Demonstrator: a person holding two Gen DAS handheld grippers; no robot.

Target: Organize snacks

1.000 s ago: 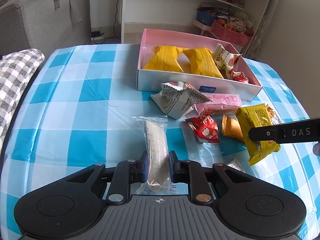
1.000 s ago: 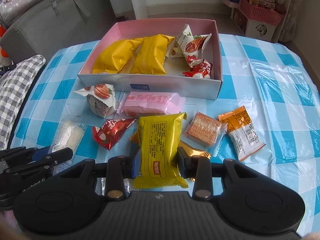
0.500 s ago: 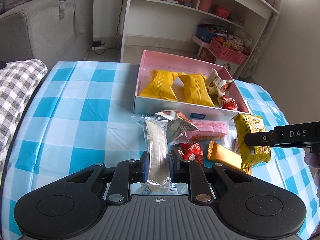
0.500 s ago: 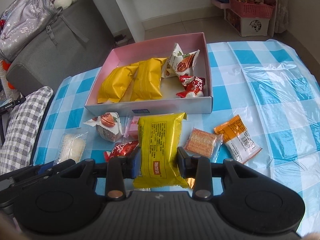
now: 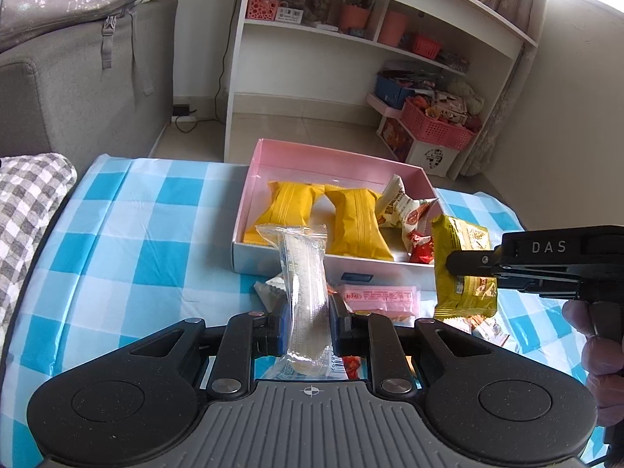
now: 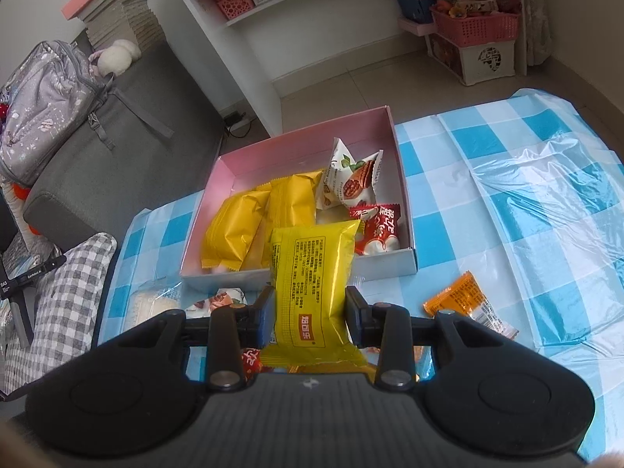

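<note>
Yellow packet [image 6: 312, 284] clamped in right hand-held gripper [image 6: 308, 318].

Each view sits just behind its own gripper, whose black body fills the bottom of the frame, and looks forward and steeply down along the fingers over the checked surface [image 5: 117, 234].

The left view faces the box [image 5: 249, 202] almost square on its near wall, with the shelf [image 5: 351, 39] and sofa [image 5: 78, 89] behind; the right gripper [image 5: 468, 265] enters from its right edge.

The right view sees the box [image 6: 405, 214] from its right side, rolled slightly, so the surface tilts.

Both views share the box, the shelf, the sofa and the pink basket [image 5: 436, 128] [image 6: 475, 27].
</note>
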